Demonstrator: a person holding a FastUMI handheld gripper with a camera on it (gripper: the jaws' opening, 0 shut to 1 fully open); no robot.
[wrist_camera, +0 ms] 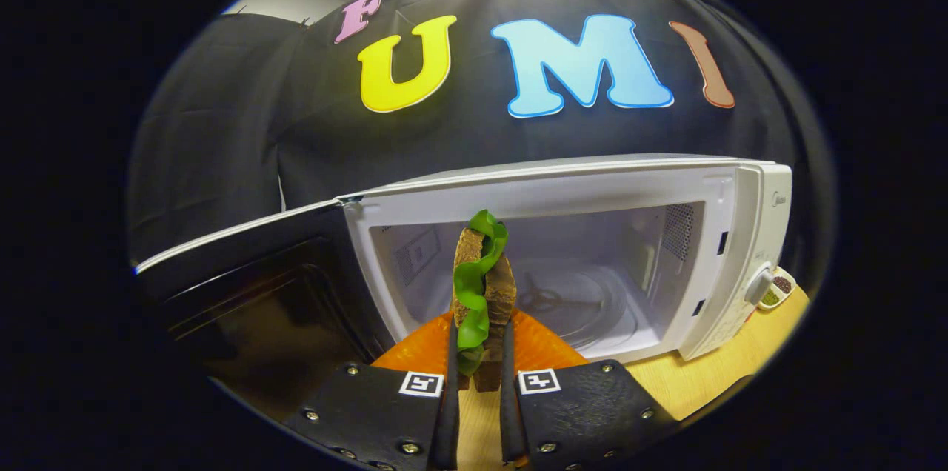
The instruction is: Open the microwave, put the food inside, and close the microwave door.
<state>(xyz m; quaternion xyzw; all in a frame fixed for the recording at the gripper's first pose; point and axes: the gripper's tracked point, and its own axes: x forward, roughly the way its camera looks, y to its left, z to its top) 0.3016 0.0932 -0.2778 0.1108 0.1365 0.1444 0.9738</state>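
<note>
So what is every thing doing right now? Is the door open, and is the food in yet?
microwave: open, nothing on its glass turntable.
microwave door: swung wide open beside the fingers.
sandwich: held upright between the fingers, still in front of the opening.
gripper: shut on the sandwich.
orange plate: under the sandwich, on the wooden table.

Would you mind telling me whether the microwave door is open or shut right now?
Open: the microwave door is swung wide, showing the cavity and glass turntable. The gripper holds a sandwich upright just ahead of the cavity.
</note>
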